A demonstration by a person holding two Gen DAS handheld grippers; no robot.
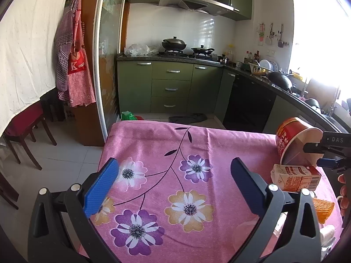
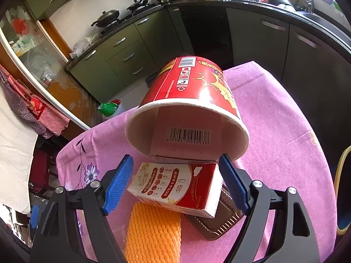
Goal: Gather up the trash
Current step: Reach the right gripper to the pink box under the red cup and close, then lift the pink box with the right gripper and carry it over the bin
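Observation:
A red instant-noodle cup lies on its side on the pink floral tablecloth, its mouth facing the right wrist camera, with a barcoded box inside it. In front of the cup lies a red-and-white milk carton, resting over an orange foam net and a brown plastic tray. My right gripper is open, its blue pads either side of the carton with a gap on the left. The left wrist view shows the cup and carton at far right. My left gripper is open and empty.
The table's far edge faces green kitchen cabinets and a dark counter. A green bag lies on the floor beyond the table. A red-seated chair stands at the left. A hand shows at the right edge.

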